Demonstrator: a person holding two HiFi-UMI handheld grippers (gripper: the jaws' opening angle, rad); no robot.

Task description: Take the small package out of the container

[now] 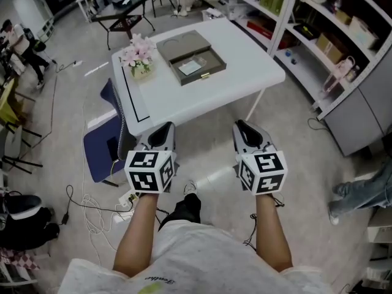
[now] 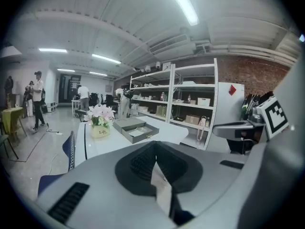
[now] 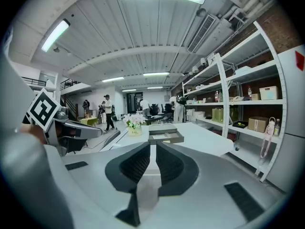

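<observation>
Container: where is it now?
Head view, upper centre: the open grey container sits on the white table, just right of the flowers.

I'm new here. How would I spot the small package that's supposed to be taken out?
Look at the white table ahead of the person. Beside the pot of pink flowers on it lies a flat grey container, open. The small package is the pale flat packet inside its tray, the only light thing against the grey.
</observation>
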